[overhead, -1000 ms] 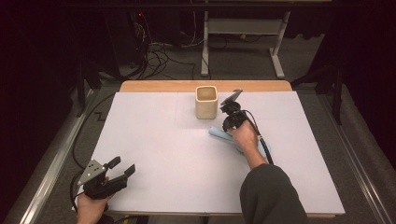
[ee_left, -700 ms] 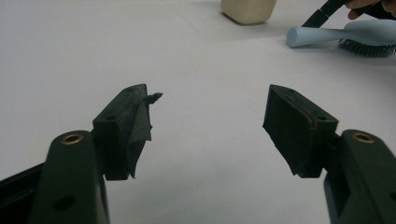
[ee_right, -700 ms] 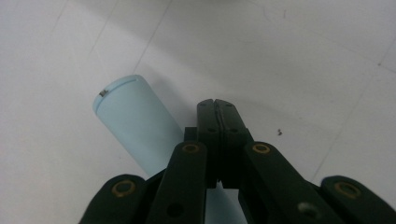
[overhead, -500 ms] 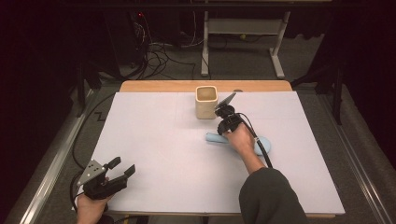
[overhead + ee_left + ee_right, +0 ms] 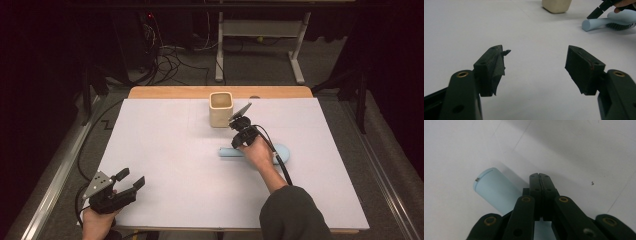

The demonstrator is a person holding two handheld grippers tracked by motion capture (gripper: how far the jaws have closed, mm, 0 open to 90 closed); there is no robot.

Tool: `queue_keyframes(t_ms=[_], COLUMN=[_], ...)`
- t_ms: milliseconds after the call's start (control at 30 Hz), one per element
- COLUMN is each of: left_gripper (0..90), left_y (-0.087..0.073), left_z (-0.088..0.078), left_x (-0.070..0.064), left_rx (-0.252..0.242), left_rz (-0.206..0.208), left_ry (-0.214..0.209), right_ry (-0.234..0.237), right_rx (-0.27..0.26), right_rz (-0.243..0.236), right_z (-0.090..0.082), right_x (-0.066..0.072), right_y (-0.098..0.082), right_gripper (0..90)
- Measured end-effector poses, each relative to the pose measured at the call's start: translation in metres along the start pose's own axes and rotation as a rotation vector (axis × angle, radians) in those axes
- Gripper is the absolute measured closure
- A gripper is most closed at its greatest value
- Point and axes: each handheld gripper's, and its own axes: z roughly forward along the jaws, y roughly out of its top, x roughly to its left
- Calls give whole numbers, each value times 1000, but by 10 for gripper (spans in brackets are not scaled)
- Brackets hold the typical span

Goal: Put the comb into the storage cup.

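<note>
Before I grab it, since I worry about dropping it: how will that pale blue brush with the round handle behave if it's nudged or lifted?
The pale blue brush probably rolls little: its handle is round, but the wider head with dark bristles lies flat. It looks like smooth plastic, so likely stiff, light and a bit slippery between the fingers. Lifted by the handle end, the head may sag downward.

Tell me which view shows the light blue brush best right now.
The high view: the light blue brush lies flat on the white table, though the hand hides its middle. The left gripper view catches the handle end and dark bristles far off. The right gripper view has the handle end close, beside the shut right claw.
</note>
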Motion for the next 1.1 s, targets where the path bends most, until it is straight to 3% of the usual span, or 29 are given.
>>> queue_keyframes(t_ms=[867, 1100], left_gripper=[324, 327], left_y=[-1, -1], left_z=[0, 0], left_x=[1, 0], left_rx=[4, 0], left_rz=[-9, -5], left_ry=[4, 7], right_ry=[30, 46], right_rx=[-3, -5], right_rz=[-36, -73], right_z=[-1, -1], right_x=[15, 21], right_y=[-14, -18], right_gripper=[900, 900])
